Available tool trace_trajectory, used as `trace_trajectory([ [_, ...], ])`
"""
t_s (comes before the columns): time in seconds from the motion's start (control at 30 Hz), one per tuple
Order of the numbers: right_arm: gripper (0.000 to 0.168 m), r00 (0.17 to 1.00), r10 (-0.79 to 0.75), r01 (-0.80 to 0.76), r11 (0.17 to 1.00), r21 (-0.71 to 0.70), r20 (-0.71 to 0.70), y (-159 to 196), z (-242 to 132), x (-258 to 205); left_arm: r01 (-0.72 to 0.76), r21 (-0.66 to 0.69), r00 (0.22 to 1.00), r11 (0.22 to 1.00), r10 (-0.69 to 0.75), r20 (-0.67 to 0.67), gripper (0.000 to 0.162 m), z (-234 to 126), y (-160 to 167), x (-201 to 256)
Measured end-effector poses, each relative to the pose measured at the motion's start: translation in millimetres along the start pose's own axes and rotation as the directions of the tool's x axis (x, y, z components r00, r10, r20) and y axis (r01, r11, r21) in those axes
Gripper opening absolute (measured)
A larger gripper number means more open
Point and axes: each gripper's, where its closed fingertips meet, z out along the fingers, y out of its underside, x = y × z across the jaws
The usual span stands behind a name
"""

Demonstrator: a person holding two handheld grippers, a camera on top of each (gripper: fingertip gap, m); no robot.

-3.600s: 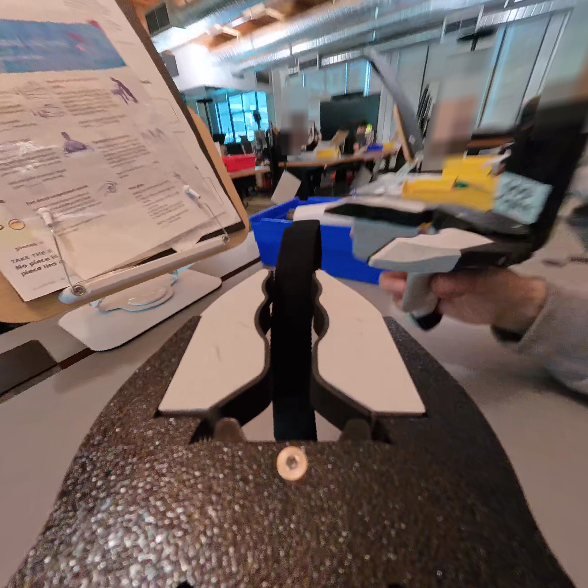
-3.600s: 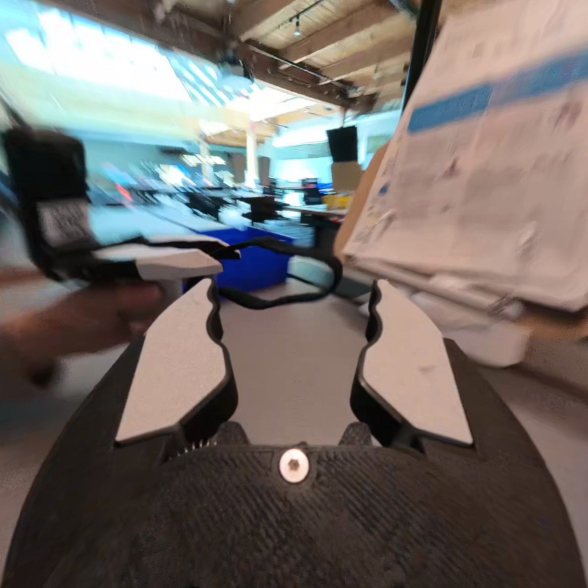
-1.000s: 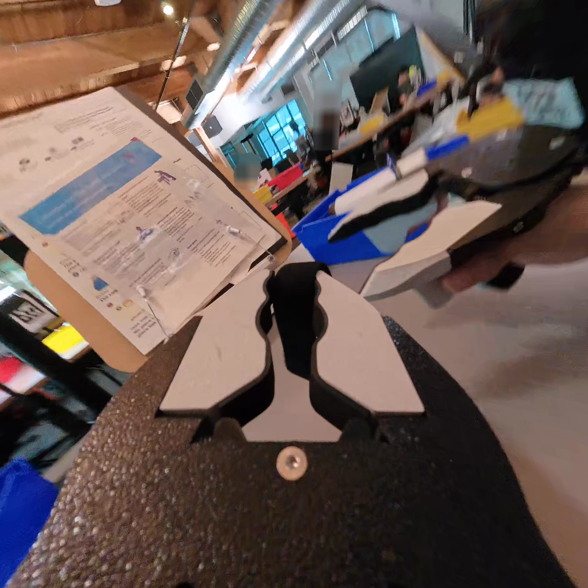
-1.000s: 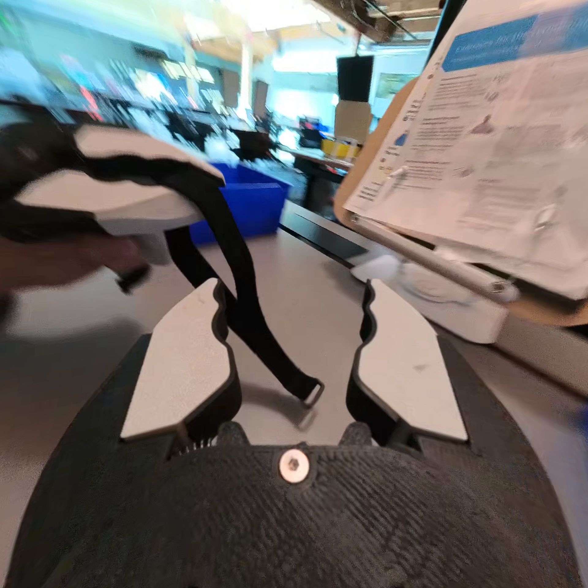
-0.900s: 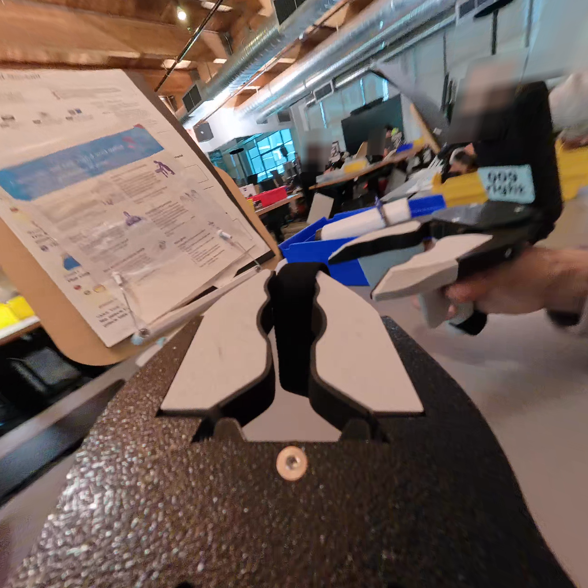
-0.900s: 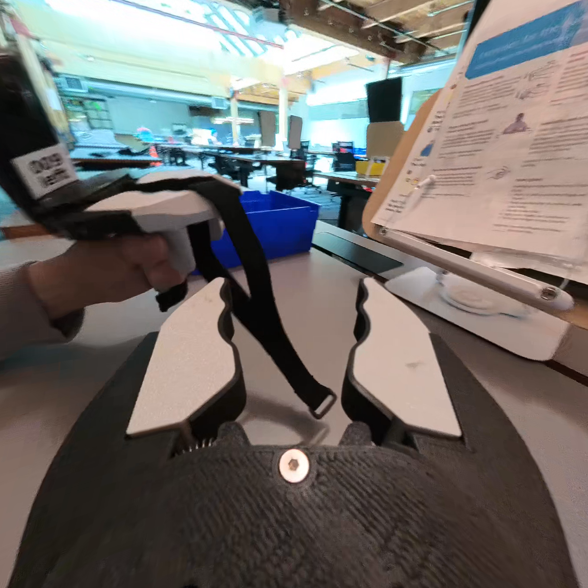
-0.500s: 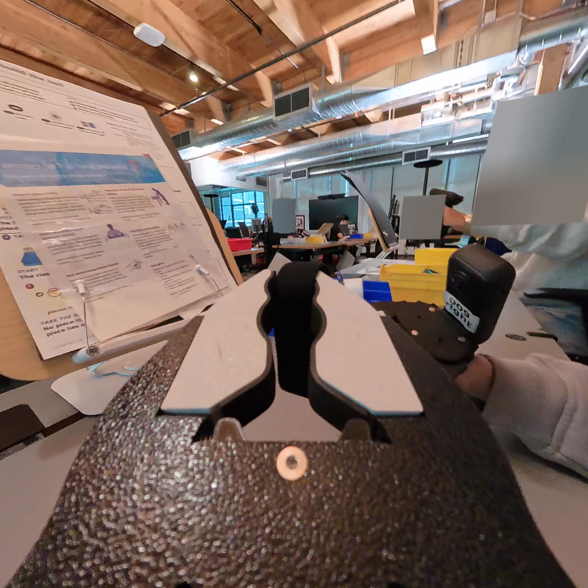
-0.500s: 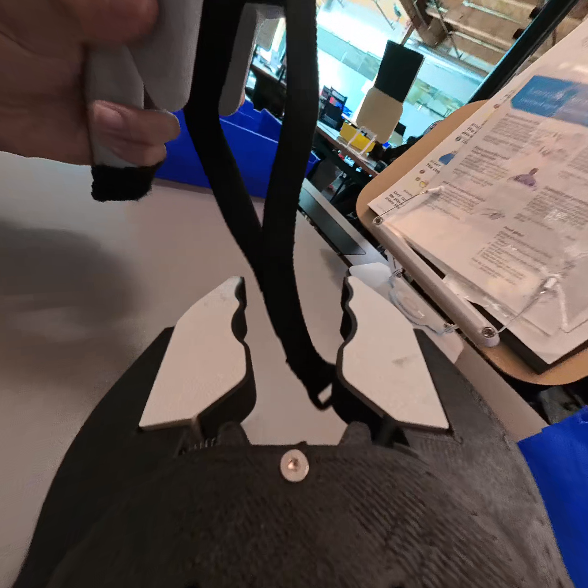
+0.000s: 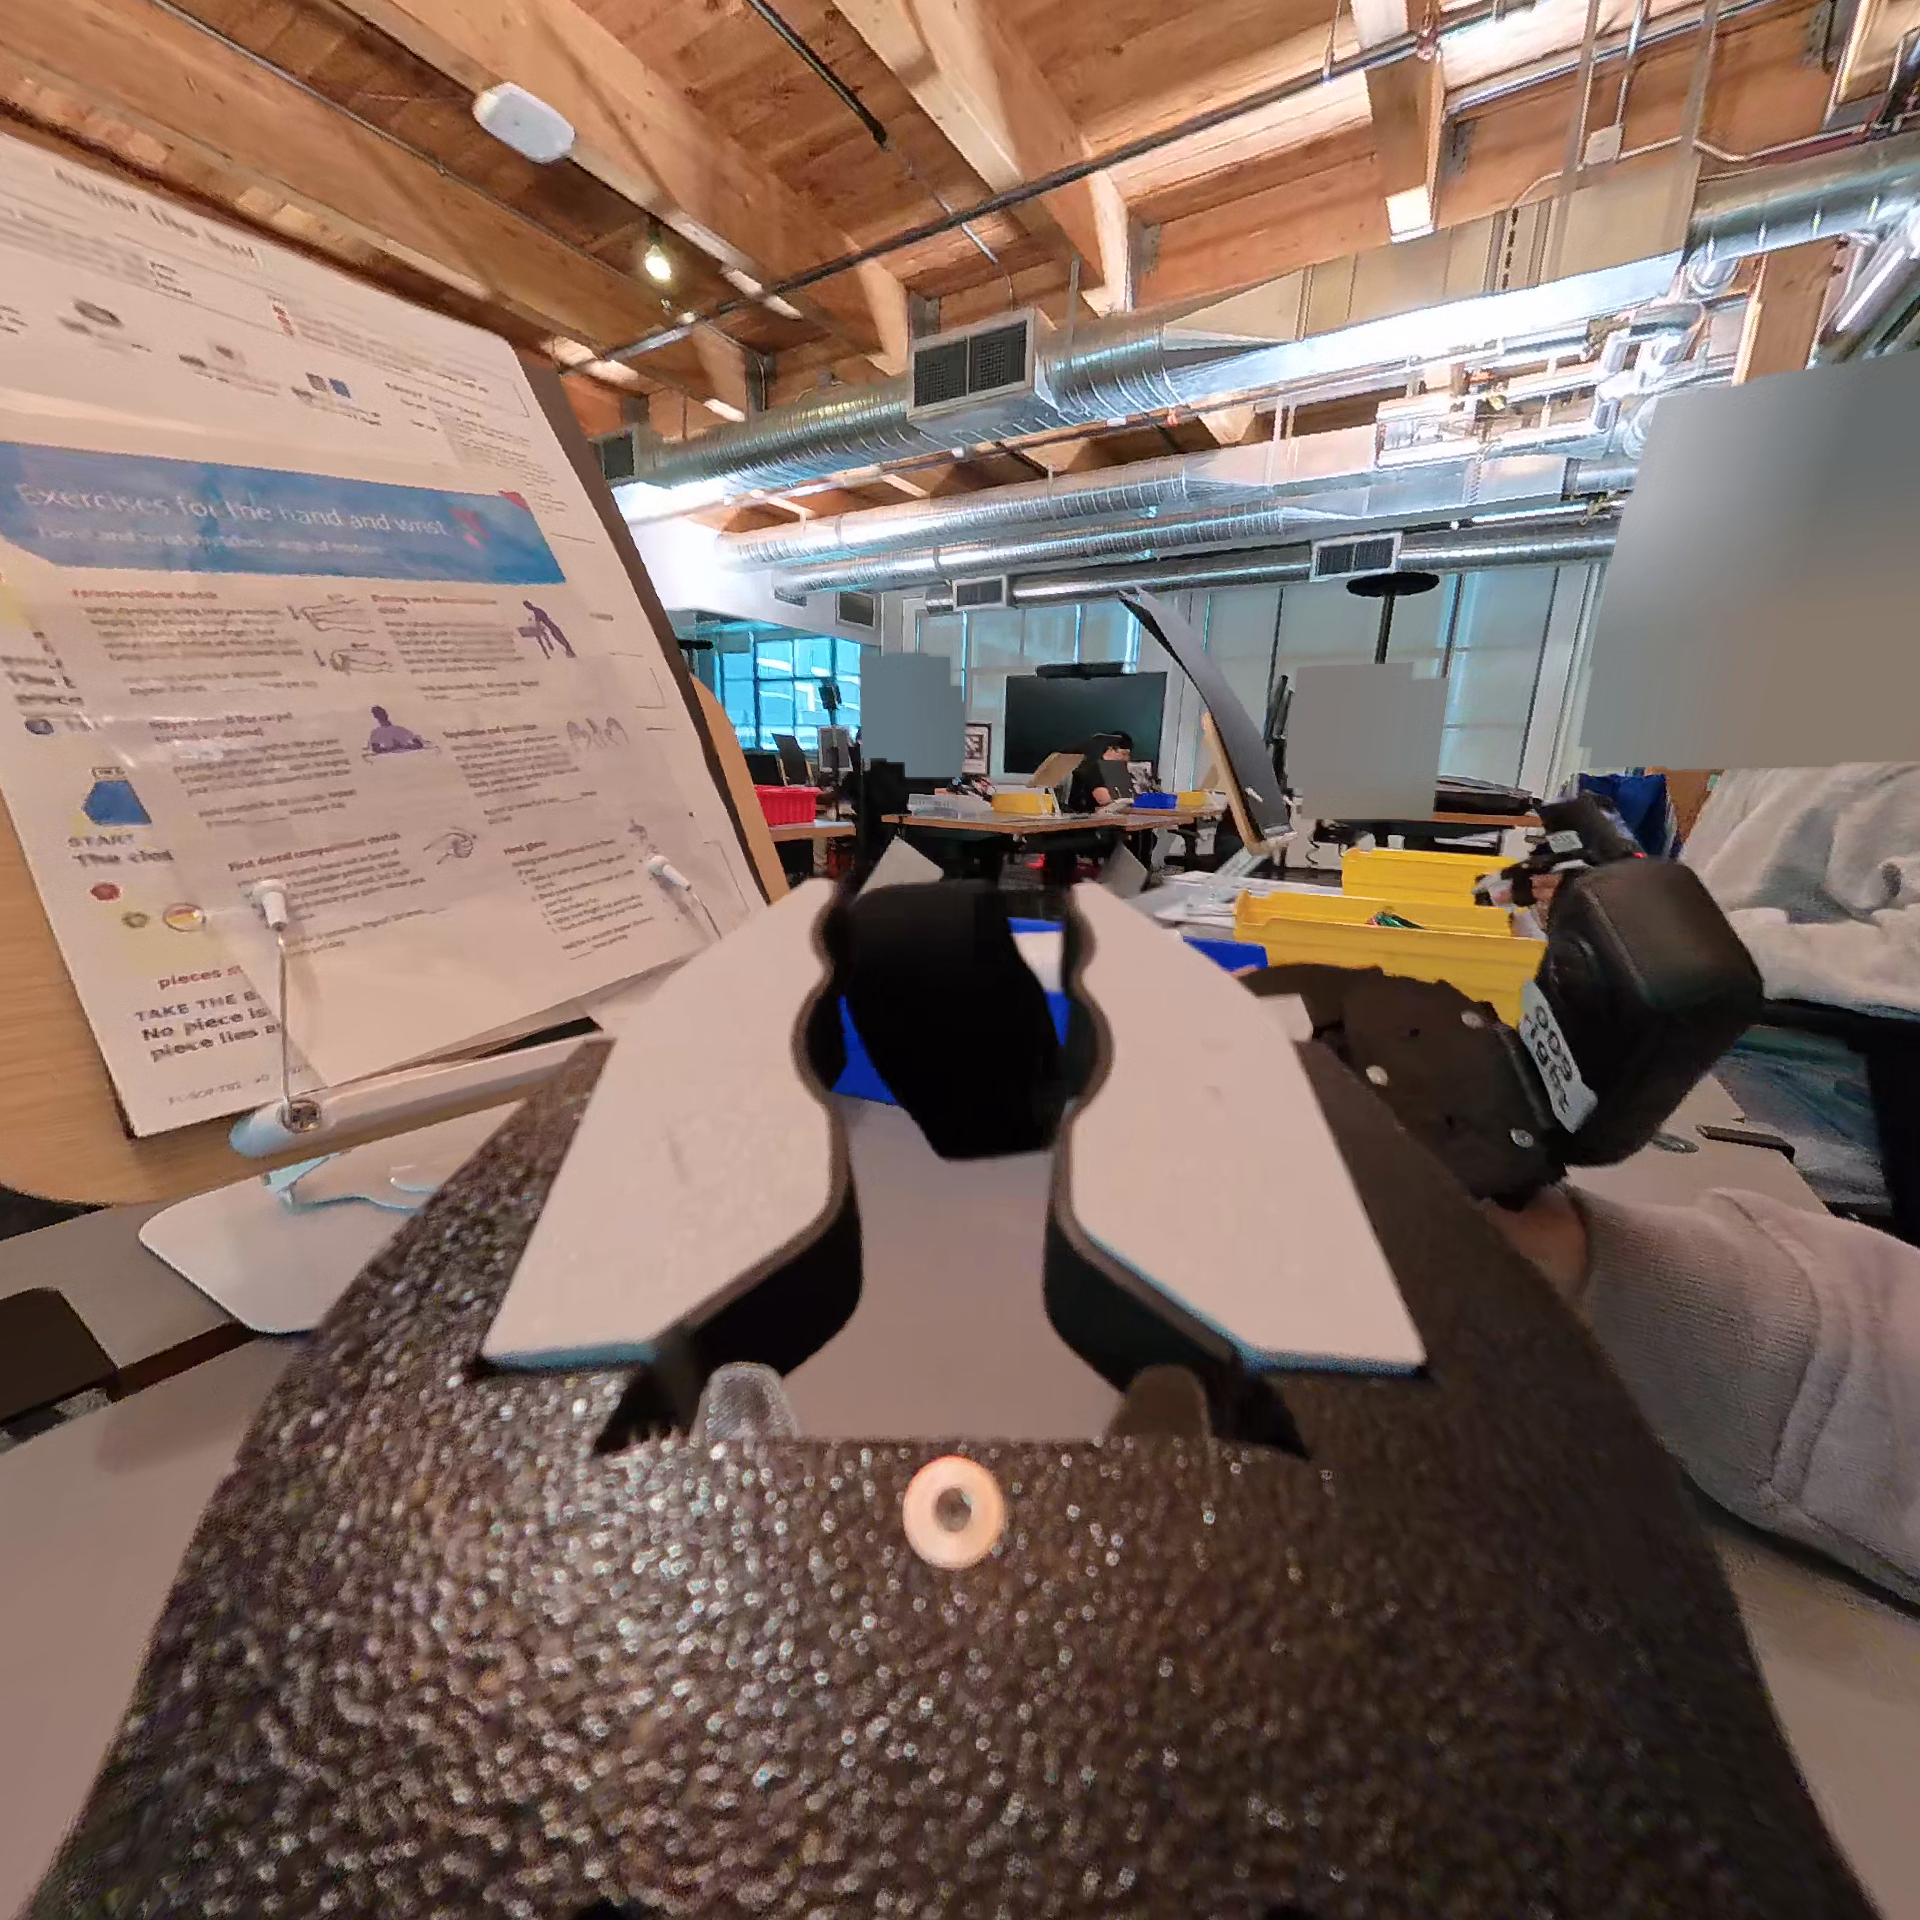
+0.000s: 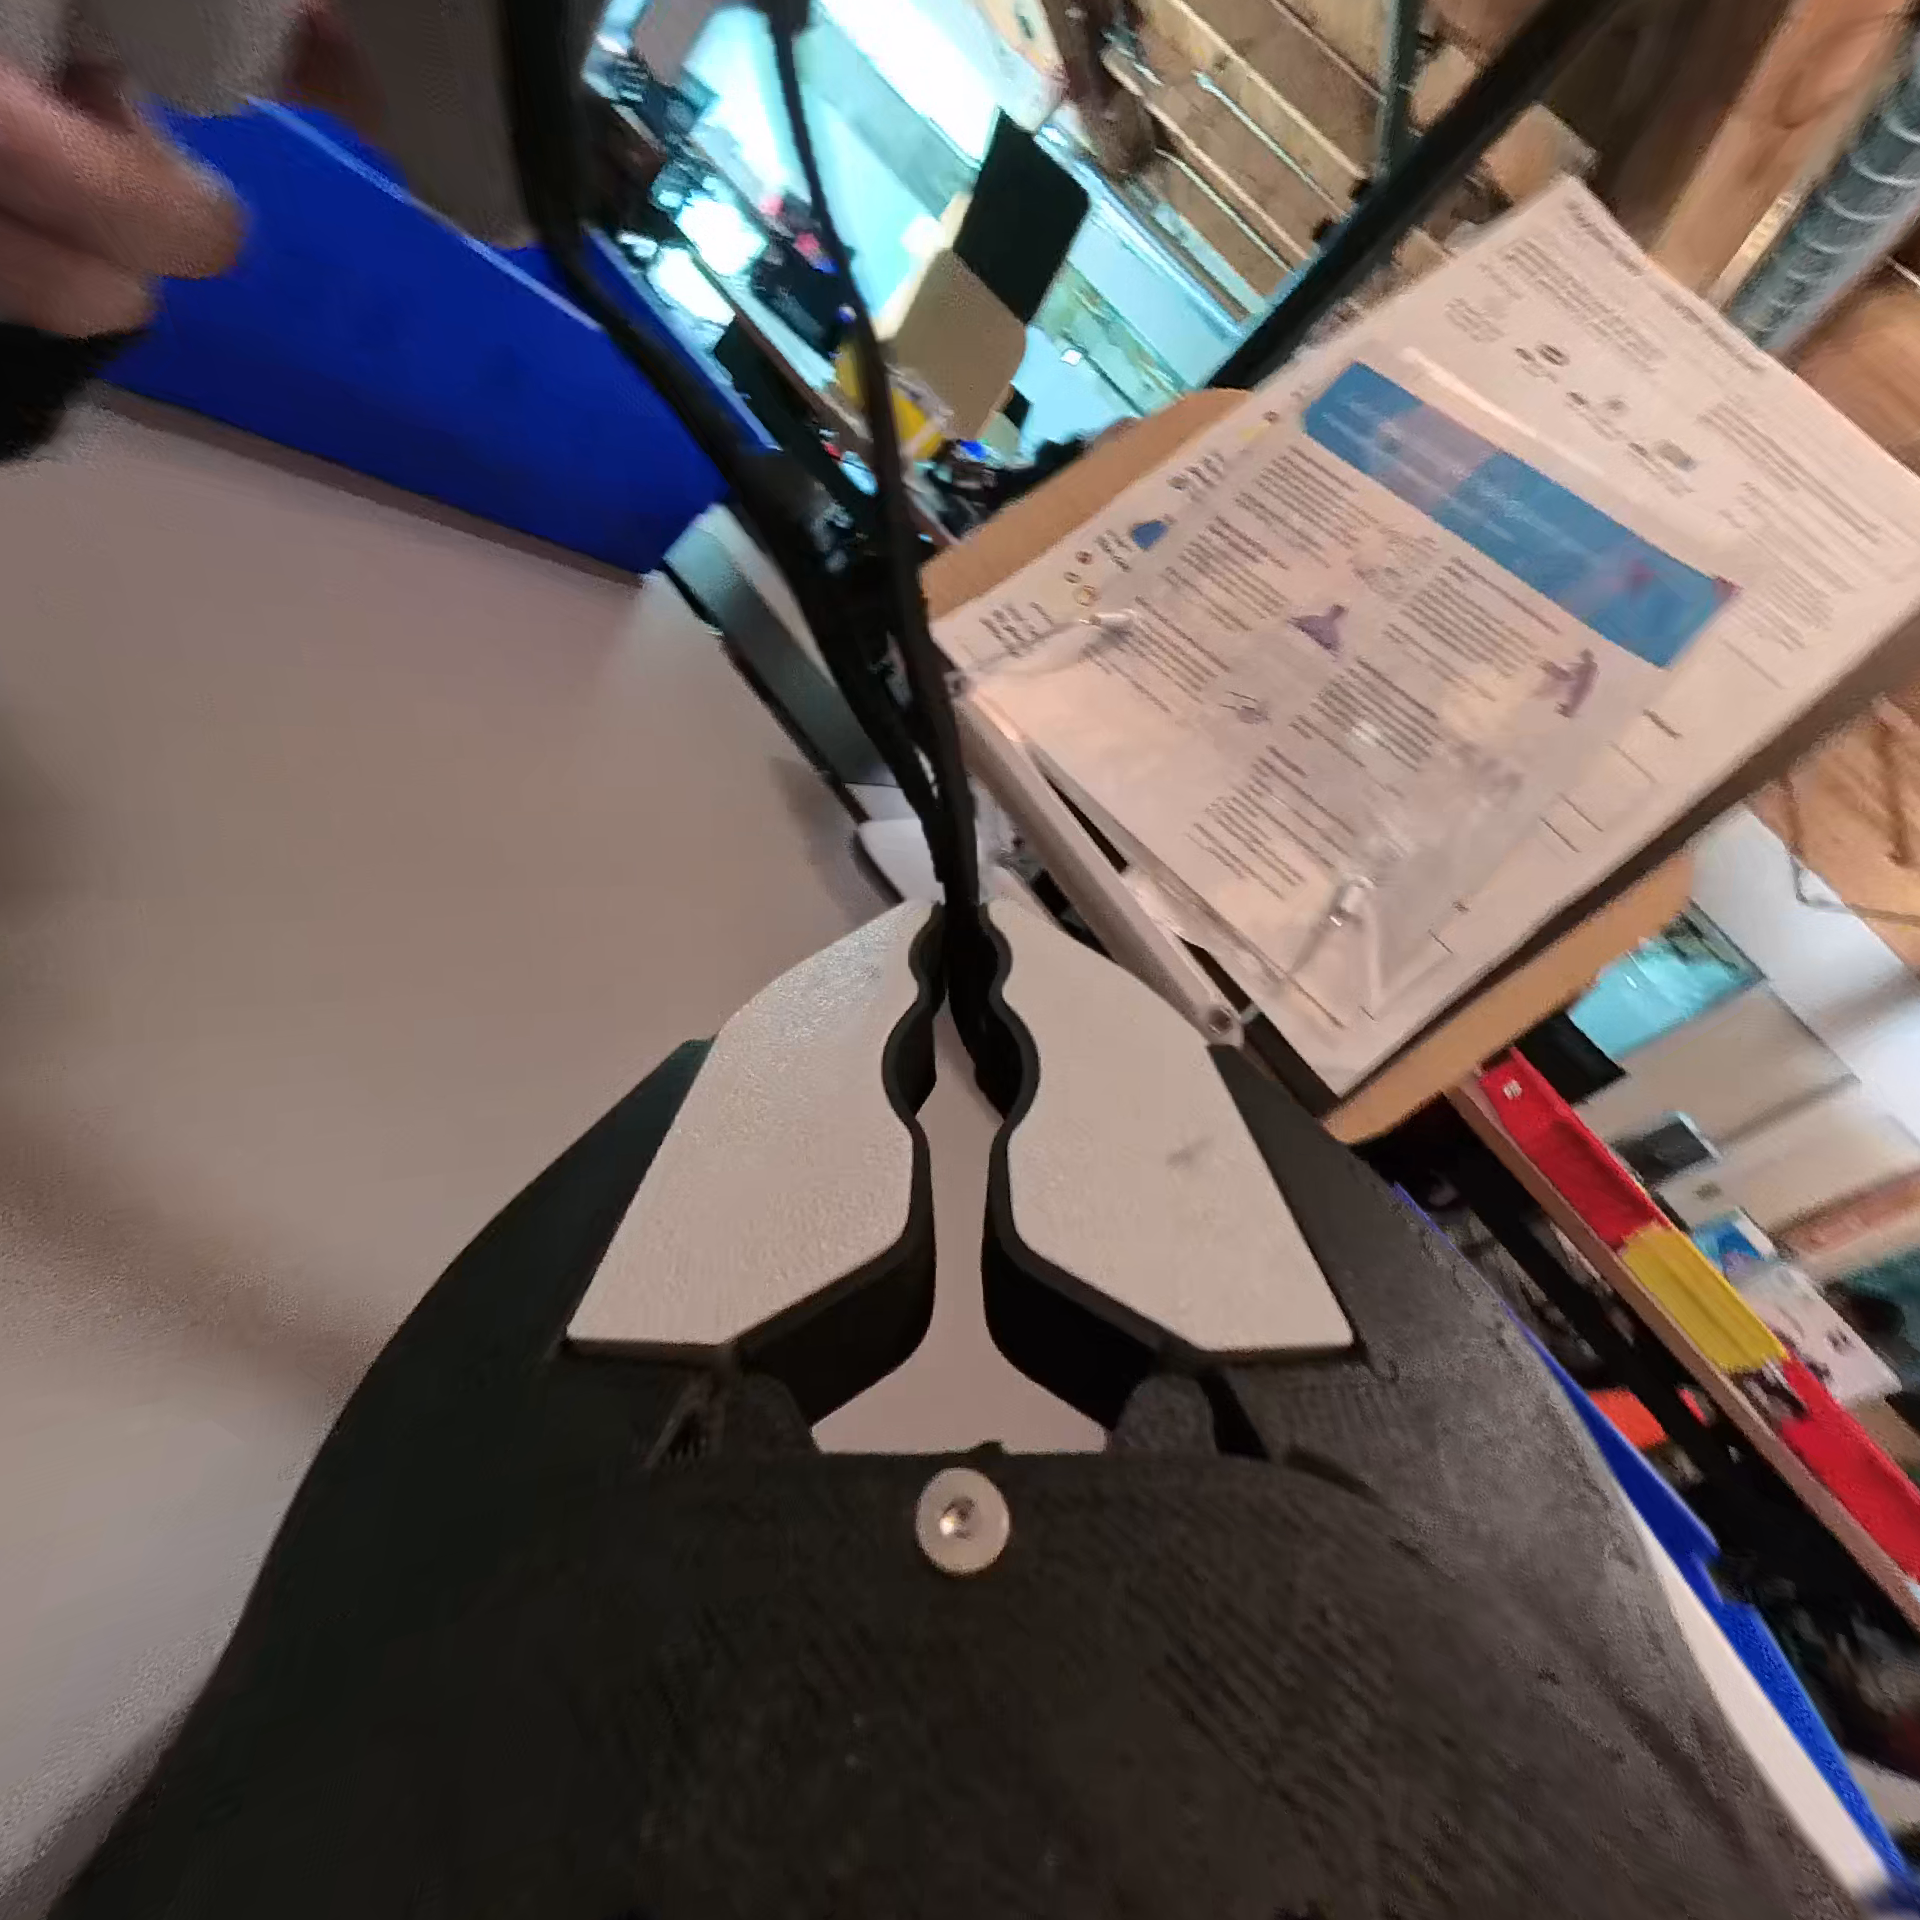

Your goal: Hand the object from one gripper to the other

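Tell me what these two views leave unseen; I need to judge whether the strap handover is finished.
- Left wrist view: the black strap drops behind the left tool, so its lower end is hidden.
- Right wrist view: the strap's top leaves the upper edge; motion blur smears it above the right tool.
- Whether the strap hangs free of the left tool: cannot tell.

Black textured tongs (image 9: pixel 951 997), white pads (image 9: pixel 686 1143), grey sleeve (image 9: pixel 1756 1382).

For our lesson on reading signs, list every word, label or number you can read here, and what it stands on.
Writing is not copied; it stands on:
Printed sheet with blue banner, on the wooden stand: headings legible, small print not.
White label on the black camera housing: short code.
Right wrist view: same sheet, blurred.
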Motion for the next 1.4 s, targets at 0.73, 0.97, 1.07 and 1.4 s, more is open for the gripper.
trace_trajectory([
  [0.73, 0.004, 0.578, 0.732, -0.778, 0.360, -0.515, -0.361, 176, -63, 187, -0.048, -0.226, 0.997, 0.973, 0.034, -0.069, 0.061, 12, 62, 9],
  [0.97, 0.023, 0.727, 0.599, -0.616, 0.352, -0.704, -0.336, 218, -63, 158, -0.037, -0.242, 0.997, 0.970, 0.020, -0.072, 0.060, 12, 67, 9],
  [1.07, 0.064, 0.751, 0.520, -0.630, 0.380, -0.677, -0.407, 210, -69, 167, -0.035, -0.246, 0.997, 0.969, 0.019, -0.068, 0.060, 12, 67, 7],
  [1.4, 0.085, 0.884, 0.432, -0.456, 0.881, -0.126, -0.177, 43, 5, 82, -0.020, -0.210, 0.999, 0.977, 0.029, 0.038, 0.059, 7, 38, -9],
])
